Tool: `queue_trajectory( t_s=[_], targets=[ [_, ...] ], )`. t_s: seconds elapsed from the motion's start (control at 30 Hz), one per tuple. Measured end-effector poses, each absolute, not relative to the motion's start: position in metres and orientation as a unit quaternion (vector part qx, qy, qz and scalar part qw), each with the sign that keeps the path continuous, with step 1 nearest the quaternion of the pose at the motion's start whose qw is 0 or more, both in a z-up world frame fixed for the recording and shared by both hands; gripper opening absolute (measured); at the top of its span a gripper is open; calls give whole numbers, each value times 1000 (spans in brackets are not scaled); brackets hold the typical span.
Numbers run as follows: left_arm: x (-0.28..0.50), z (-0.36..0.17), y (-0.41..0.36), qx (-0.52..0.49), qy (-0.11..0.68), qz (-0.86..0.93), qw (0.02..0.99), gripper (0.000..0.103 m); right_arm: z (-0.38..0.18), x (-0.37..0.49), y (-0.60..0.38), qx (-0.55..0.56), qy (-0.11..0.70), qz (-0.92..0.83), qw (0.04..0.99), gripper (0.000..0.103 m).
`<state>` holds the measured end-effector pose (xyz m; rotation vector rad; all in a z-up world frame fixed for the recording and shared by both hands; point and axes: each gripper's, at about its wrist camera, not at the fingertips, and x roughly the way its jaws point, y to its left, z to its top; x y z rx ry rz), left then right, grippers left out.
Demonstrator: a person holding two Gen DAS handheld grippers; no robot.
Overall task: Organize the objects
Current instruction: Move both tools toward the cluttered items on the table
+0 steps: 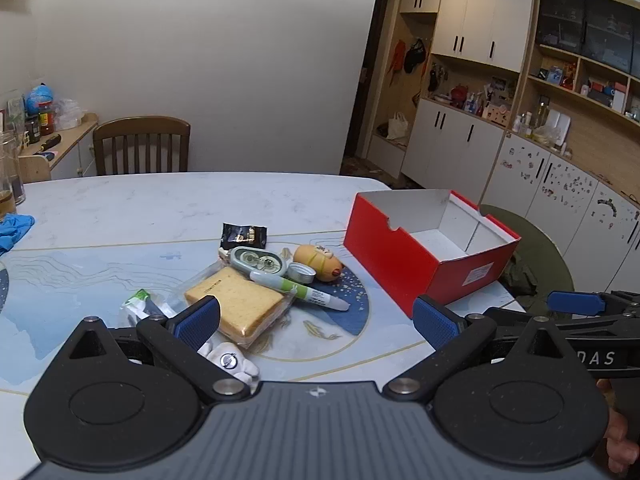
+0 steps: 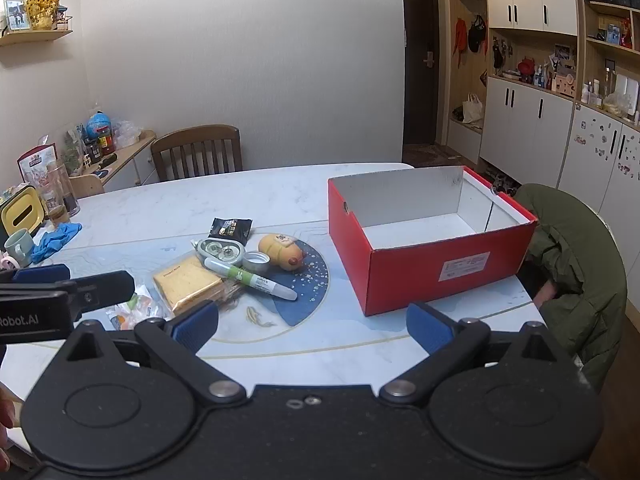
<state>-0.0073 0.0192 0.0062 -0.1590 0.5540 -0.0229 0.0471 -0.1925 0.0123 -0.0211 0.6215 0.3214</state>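
A pile of small things lies on the table: a wrapped bread slice [image 1: 236,306] [image 2: 185,282], a green marker [image 1: 300,291] [image 2: 252,278], a correction tape [image 1: 258,261] [image 2: 220,251], a metal cap [image 1: 301,272] [image 2: 256,261], a yellow toy [image 1: 318,262] [image 2: 282,254], a black sachet [image 1: 243,236] [image 2: 231,227] and a white toy [image 1: 230,362]. An open, empty red box [image 1: 430,240] [image 2: 428,236] stands to their right. My left gripper [image 1: 316,322] is open, just short of the pile. My right gripper [image 2: 314,326] is open, in front of the box.
A wooden chair [image 1: 141,145] [image 2: 197,152] stands behind the table [image 1: 160,204]. A blue glove [image 1: 14,228] [image 2: 54,240], a mug [image 2: 18,246] and glasses are at the left edge. A green jacket [image 2: 572,264] hangs on a chair at the right. Cabinets line the right wall.
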Motion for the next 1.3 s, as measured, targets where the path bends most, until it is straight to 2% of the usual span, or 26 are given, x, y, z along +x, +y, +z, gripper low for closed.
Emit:
queue_trajectory(
  t_s=[0.6, 0.97, 1.3],
  targets=[
    [-7, 6, 41, -88, 266, -17, 960, 103, 14, 48, -166, -19, 290, 170, 942, 101],
    [-14, 15, 57, -85, 214, -20, 973, 103, 21, 45, -151, -23, 255, 172, 951, 101],
    [-9, 17, 65, -67, 202, -30, 977, 103, 20, 49, -134, -26, 248, 167, 954, 101]
  ],
)
